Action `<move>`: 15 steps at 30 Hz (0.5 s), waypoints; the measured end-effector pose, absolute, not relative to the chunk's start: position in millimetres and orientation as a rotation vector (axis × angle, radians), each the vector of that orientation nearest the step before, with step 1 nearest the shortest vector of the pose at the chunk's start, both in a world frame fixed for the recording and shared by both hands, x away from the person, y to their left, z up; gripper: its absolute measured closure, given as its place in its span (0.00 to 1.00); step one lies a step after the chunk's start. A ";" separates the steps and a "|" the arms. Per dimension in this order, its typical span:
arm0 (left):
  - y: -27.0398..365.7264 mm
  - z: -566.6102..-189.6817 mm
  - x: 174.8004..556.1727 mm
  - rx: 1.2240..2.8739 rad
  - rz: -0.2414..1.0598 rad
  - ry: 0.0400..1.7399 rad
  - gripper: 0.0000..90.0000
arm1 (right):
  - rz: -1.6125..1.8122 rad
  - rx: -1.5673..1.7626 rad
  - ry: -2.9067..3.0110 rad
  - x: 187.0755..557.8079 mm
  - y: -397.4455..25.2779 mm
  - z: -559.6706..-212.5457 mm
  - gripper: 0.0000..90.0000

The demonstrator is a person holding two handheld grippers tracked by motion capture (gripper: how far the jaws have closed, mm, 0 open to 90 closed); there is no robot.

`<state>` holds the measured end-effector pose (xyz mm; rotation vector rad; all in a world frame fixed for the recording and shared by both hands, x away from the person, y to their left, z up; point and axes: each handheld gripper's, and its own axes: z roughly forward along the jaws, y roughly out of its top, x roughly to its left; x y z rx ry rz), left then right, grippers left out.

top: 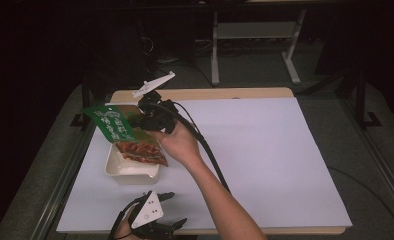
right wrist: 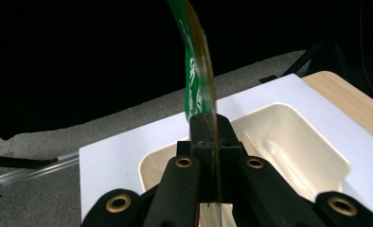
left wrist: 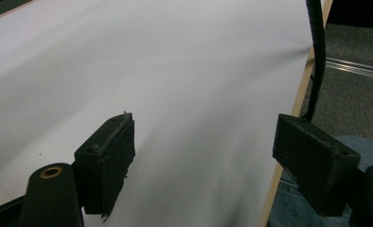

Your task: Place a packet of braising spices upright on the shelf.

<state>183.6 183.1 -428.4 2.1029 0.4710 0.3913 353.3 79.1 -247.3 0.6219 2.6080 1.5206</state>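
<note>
Mid-drop right now: right claw [right wrist: 208,127] pinching a flat green packet [top: 116,125] by its edge, held tilted over the cream tub [top: 116,169], lower end already dipping inside. Next move probably just calls for easing down and letting go so it lands flat, not propped on the rim. Packet looks like thin glossy plastic, bendy; tub a smooth rounded rectangle. Left claw [left wrist: 201,161] spread wide, idle, near side of the tub over the white table [top: 265,150].

You're pinching a glossy green plastic packet [right wrist: 194,75] w/ matt black jaws. Below: smooth cream plastic tray [right wrist: 288,142], matt white sheet [top: 265,150] on a wood table [top: 205,94].
</note>
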 end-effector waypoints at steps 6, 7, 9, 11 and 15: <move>182.5 -428.4 182.9 2.099 0.387 0.469 0.24 | 1.528 0.634 2.614 354.8 91.6 -254.8 1.00; 182.3 -428.3 182.7 2.101 0.388 0.467 0.24 | 1.528 0.637 2.614 354.9 93.3 -256.1 1.00; 182.1 -428.1 182.4 2.100 0.388 0.463 0.24 | 1.543 0.653 2.615 354.7 98.4 -260.5 1.00; 181.6 -428.0 181.8 2.091 0.382 0.468 0.24 | 1.553 0.657 2.610 354.9 101.2 -264.3 1.00; 182.0 -427.8 181.6 2.092 0.383 0.468 0.24 | 1.562 0.682 2.606 355.6 103.2 -273.4 1.00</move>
